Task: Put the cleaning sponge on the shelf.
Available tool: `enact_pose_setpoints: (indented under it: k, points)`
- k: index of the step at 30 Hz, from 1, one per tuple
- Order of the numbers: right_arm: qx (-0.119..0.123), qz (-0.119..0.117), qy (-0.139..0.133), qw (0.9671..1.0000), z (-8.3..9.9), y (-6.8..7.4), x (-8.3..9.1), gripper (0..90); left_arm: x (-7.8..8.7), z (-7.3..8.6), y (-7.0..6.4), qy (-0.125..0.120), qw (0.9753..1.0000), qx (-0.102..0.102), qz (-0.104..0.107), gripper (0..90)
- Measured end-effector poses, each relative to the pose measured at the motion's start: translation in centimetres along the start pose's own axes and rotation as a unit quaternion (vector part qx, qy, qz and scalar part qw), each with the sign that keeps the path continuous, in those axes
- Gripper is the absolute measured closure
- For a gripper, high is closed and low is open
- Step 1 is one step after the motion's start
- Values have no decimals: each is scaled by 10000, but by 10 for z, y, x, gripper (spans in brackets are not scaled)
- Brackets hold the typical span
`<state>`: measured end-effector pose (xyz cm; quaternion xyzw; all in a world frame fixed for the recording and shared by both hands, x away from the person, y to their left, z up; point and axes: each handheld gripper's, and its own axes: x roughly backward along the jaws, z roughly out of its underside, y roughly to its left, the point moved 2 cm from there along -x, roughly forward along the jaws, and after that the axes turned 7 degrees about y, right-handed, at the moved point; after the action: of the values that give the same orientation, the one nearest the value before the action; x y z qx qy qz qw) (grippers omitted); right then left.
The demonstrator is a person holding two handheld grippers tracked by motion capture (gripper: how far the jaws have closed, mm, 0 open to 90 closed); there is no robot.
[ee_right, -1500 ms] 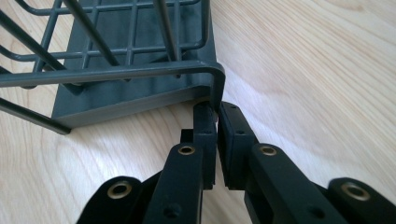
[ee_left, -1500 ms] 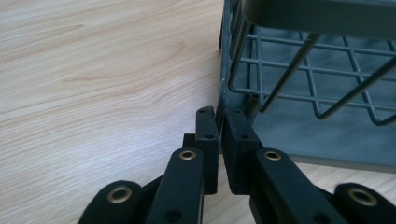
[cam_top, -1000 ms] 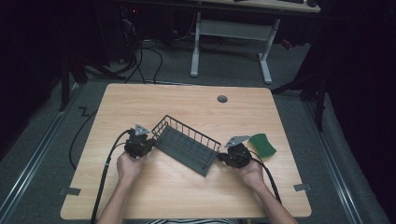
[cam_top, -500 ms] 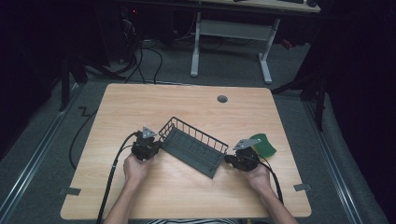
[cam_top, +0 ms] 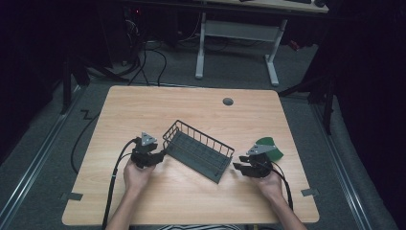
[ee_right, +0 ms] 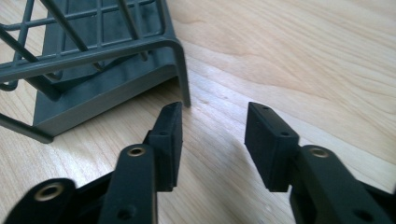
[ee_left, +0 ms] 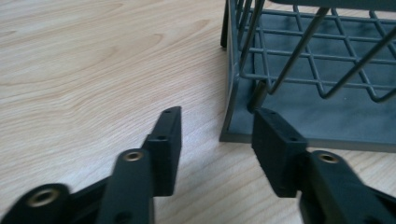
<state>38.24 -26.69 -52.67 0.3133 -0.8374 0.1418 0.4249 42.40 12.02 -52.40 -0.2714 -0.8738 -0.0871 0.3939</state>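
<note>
A dark grey wire basket lies slantwise on the wooden table, and nothing shows inside it. My left gripper is at its left end, open. In the left gripper view the basket's corner stands just ahead of my right-hand jaw, and the left gripper holds nothing. My right gripper is open a little off the basket's right end. In the right gripper view the basket's corner is ahead and to the left of the right gripper, with bare wood between the jaws.
A green object lies on the table just behind my right hand. A round cable hole sits near the far edge. Beyond the table are cables on the floor and a white desk frame.
The basket has settled flatter on the table. My right gripper has drawn back to the right, away from the basket's end. The left gripper has stayed almost in place.
</note>
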Motion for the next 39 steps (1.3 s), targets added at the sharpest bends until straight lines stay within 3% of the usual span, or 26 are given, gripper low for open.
enact_pose_setpoints:
  k: [6,8,9,12,18,19,21,22,24,30,39]
  points:
    - [-119,193,-252,9994,5,-3,12,474,8,13,3,42,9999,43,-110,409]
    - [-269,272,-544,9978,8,-10,19,454,10,23,5,138,9994,83,-300,407]
    - [-269,272,-544,9978,8,-10,19,454,10,23,5,138,9994,83,-300,407]
    - [-615,383,-790,9942,13,-21,25,424,11,35,7,159,9985,117,-506,406]
    - [-1056,827,-1007,9858,26,-42,36,391,11,48,12,55,9977,292,-608,392]
    - [-1056,827,-1007,9858,26,-42,36,391,11,48,12,55,9977,292,-608,390]
    - [-1265,1040,-994,9815,31,-52,42,352,12,49,12,56,9975,312,-633,382]
    - [-1265,1040,-994,9815,31,-52,42,352,12,49,12,56,9975,312,-633,377]
    - [-1458,1218,-966,9770,36,-62,47,328,12,50,10,70,9975,323,-631,359]
    - [-1697,1431,-846,9714,42,-76,45,283,12,50,9,87,9975,326,-624,320]
    - [-1868,1421,-487,9708,42,-88,32,245,12,50,9,97,9978,307,-588,299]
